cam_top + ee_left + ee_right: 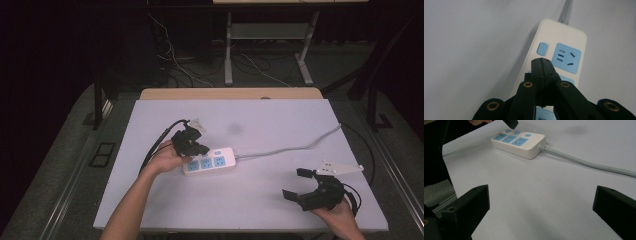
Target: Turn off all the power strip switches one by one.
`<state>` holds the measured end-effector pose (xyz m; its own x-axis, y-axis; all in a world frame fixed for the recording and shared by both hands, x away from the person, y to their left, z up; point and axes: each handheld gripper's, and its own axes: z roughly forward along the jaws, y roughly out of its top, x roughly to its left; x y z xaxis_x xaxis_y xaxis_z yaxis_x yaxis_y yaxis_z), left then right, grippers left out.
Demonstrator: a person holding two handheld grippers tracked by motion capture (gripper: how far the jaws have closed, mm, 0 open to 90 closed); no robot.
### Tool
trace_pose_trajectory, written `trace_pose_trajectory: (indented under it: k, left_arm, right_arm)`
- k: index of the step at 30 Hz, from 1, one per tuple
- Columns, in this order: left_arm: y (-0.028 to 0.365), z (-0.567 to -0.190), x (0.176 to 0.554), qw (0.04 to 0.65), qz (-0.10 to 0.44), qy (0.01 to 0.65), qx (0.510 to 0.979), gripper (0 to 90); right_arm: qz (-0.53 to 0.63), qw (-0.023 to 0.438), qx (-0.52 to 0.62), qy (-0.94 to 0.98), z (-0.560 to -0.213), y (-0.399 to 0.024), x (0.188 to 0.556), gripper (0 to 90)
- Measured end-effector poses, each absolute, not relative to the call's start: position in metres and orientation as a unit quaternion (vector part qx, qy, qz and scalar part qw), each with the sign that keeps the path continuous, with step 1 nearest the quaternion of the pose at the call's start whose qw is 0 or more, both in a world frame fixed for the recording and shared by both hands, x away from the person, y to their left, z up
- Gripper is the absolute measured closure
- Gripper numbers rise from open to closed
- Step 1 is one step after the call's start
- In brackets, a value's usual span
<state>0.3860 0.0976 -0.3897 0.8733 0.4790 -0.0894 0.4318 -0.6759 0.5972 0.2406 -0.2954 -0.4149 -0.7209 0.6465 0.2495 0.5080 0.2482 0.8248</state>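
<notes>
Over the white power strip [559,62], left gripper [541,60] with jaws pressed tight together, nothing between them, tips poised just above the strip's blue sockets near a small blue button [542,48]; contact with the strip impossible to tell. Held from the left by the person's left hand [167,159], black cable trailing back. Near the table's front right corner, right gripper [296,183] with jaws spread wide, empty, well apart from the strip, in the right hand [340,214]. Strip lying flat left of centre on the white table [260,120], grey cord [295,148] running off toward the right edge.
</notes>
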Motion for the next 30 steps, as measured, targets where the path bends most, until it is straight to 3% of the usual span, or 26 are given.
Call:
trace_pose_trajectory:
  k: [19, 30]
  left_arm:
    - [0.074, -0.369, 0.391, 0.322, 0.044, 0.222, 0.919, 89.2]
    - [0.06, -0.376, 0.394, 0.316, 0.04, 0.213, 0.924, 89.2]
  right_arm:
    - [0.49, 0.069, 0.367, 0.788, -0.415, -0.295, 0.241, 0.7]
    - [0.49, 0.07, 0.367, 0.787, -0.415, -0.296, 0.241, 0.7]
